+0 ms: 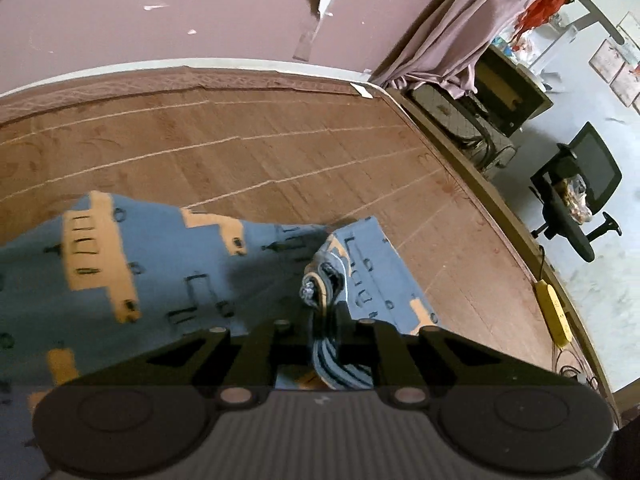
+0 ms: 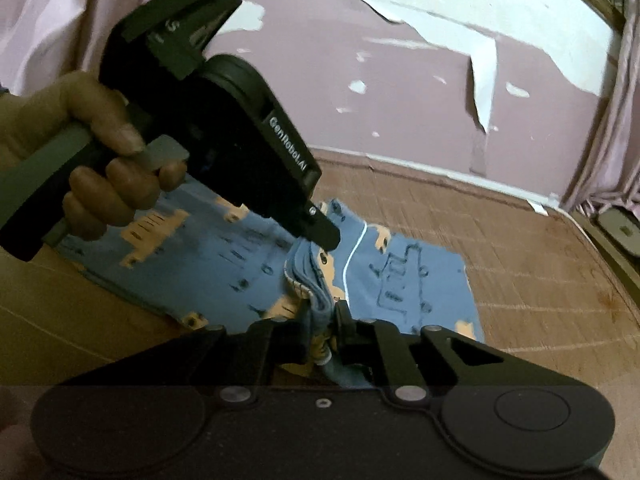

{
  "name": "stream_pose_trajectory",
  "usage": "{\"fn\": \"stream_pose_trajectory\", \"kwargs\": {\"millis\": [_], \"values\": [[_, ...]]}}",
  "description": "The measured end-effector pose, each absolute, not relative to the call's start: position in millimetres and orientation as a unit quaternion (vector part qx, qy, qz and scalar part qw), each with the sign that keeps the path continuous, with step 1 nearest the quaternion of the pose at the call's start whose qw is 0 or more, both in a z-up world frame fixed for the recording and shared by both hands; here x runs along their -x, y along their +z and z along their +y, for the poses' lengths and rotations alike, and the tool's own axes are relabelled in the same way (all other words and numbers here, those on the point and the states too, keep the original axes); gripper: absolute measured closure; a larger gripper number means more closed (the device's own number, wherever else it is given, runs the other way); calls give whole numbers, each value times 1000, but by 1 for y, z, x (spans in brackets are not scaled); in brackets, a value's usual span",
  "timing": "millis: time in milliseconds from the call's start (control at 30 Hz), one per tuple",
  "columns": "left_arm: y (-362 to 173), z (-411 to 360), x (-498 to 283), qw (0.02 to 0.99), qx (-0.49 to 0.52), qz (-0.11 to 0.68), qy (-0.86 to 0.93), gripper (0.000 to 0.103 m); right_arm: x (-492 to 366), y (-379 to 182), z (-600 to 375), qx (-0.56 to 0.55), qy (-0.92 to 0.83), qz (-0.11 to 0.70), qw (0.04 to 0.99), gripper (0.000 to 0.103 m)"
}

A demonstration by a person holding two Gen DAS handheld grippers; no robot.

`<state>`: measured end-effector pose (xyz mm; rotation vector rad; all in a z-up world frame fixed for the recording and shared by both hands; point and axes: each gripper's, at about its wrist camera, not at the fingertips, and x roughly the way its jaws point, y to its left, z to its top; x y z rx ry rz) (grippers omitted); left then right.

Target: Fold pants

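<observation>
Blue pants with an orange block pattern (image 1: 160, 264) lie spread on a brown woven mat (image 1: 280, 148). My left gripper (image 1: 325, 316) is shut on a bunched, striped fold of the pants, and the cloth rises from the mat into its jaws. In the right wrist view the pants (image 2: 400, 280) lie ahead, with a white seam line running across them. My right gripper (image 2: 326, 316) is shut on a gathered edge of the same cloth. A hand (image 2: 100, 140) holds the left gripper (image 2: 322, 236) just beyond it, pinching the same ridge of cloth.
The mat ends at a pink wall with peeling paint (image 1: 120, 8). A lilac curtain (image 1: 460, 32) hangs at the far right corner. Beyond the right edge are a yellow power strip (image 1: 554, 312), a black office chair (image 1: 580, 192) and a pale floor.
</observation>
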<state>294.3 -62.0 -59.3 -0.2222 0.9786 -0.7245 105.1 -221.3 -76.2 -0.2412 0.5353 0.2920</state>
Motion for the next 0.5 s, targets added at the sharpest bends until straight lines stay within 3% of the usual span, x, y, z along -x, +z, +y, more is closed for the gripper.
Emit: {"fn": "stream_pose_trajectory", "kwargs": {"millis": [500], "values": [[-69, 10, -291, 822, 106, 469, -306, 92, -108, -78, -157, 139, 231, 278, 922, 91]]}}
